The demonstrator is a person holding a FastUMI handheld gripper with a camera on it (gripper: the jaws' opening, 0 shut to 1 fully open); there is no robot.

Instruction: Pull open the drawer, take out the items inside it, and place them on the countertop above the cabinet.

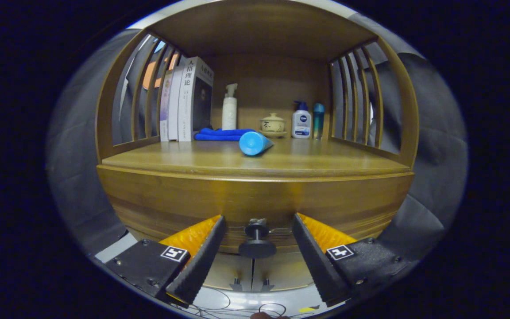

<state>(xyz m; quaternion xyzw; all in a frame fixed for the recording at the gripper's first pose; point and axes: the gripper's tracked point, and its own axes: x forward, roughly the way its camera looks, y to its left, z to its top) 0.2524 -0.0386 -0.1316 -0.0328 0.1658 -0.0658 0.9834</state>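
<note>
A wooden cabinet stands straight ahead with its drawer front (255, 201) closed under the countertop (255, 161). A round dark knob (257, 241) sticks out of the drawer front, and my gripper (257, 223) is open with one finger on each side of it, neither touching it. A blue tube (255, 143) lies on its side on the countertop. The drawer's contents are hidden.
At the back of the countertop stand several books (187, 99), a white pump bottle (229, 108), a folded blue cloth (222, 134), a small lidded cup (273, 124), a white and blue bottle (301, 120) and a teal bottle (318, 119). Slatted wooden sides (357, 97) close in the shelf.
</note>
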